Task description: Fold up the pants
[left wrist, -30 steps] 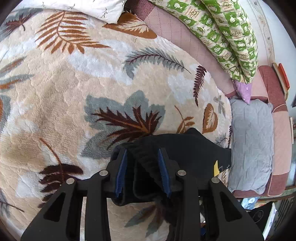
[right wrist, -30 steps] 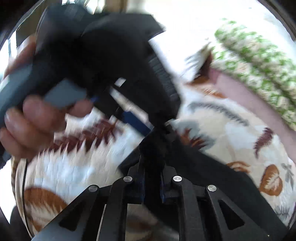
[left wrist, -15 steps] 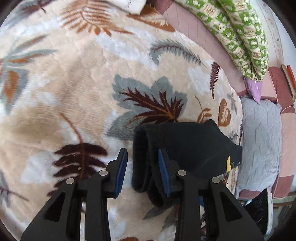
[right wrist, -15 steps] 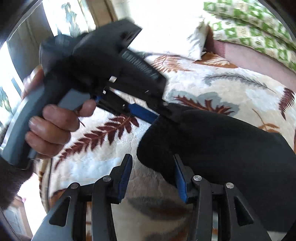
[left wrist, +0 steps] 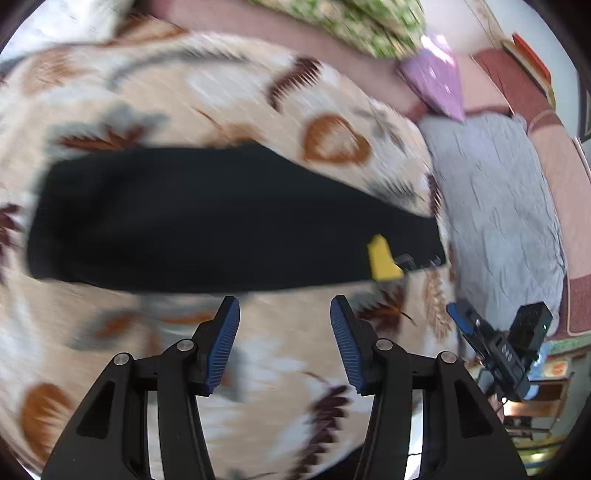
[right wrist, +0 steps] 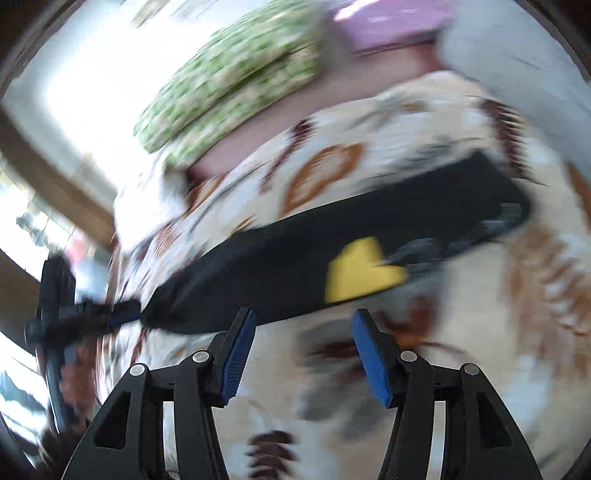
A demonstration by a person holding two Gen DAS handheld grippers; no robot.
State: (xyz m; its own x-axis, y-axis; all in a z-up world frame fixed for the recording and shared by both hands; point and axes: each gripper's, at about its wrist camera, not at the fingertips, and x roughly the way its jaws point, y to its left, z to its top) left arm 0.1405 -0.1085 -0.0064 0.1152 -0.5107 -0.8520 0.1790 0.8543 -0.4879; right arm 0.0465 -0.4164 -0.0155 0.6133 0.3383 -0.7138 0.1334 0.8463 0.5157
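Nearest in the left wrist view, the left gripper (left wrist: 284, 343) has its blue-padded jaws wide apart with nothing between them, only blanket under the gap. In the right wrist view the right gripper (right wrist: 303, 354) is the same: jaws spread, empty, just short of the cloth.

Just beyond both grippers lie the black folded pants (left wrist: 207, 221), a long flat band on the plush cream blanket with brown and grey leaf print (left wrist: 221, 92). A small yellow tag (left wrist: 382, 260) shows near one end of the band. No gripper touches the pants. I judge that the folding is nearly finished or finished: the cloth is compact and flat and lies free. Both pictures are blurred, so I cannot count the layers, and perhaps one more fold across the length is left.

Farther on, the blanket covers a soft bed or sofa. Beside it lies a grey wrinkled cushion (left wrist: 495, 206), with a small lilac pillow (left wrist: 436, 81) beyond that. A green and white patterned quilt (right wrist: 229, 85) lies along the far edge, on a dusty pink padded back (left wrist: 258, 29). Bright window light fills the far left of the right wrist view.
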